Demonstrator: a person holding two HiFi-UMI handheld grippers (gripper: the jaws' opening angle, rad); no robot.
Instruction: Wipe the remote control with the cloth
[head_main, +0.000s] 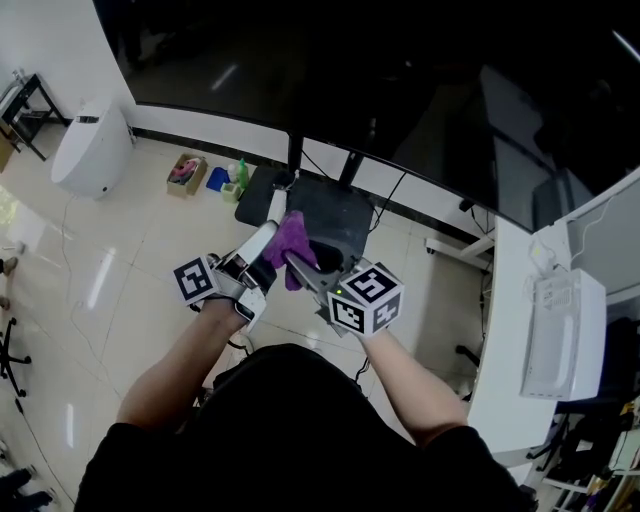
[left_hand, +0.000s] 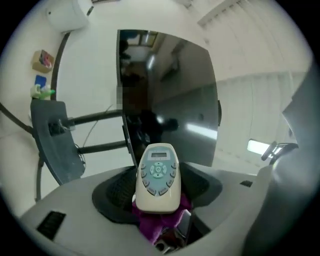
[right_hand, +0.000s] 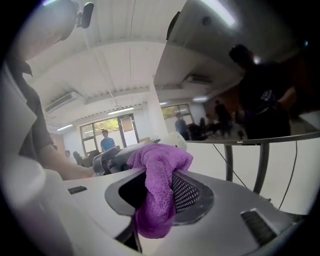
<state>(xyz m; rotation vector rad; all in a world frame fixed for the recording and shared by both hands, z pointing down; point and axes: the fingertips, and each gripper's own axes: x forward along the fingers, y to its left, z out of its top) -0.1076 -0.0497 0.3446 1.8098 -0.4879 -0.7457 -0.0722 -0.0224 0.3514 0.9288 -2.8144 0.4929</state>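
Note:
In the head view my left gripper (head_main: 262, 252) is shut on a cream remote control (head_main: 259, 243), held in the air in front of me. My right gripper (head_main: 300, 266) is shut on a purple cloth (head_main: 292, 243), which lies against the remote's right side. The left gripper view shows the remote (left_hand: 158, 177) face-up between the jaws, with the cloth (left_hand: 159, 223) bunched under its near end. Seen in the right gripper view, the cloth (right_hand: 158, 190) drapes over the jaws and the remote's tip (right_hand: 176, 141) peeks out behind it.
A large dark screen (head_main: 400, 90) on a stand with a dark base (head_main: 332, 215) is straight ahead. A white appliance (head_main: 90, 150), a small box (head_main: 186, 172) and a spray bottle (head_main: 241, 175) sit on the tiled floor at left. A white desk (head_main: 505, 340) stands at right.

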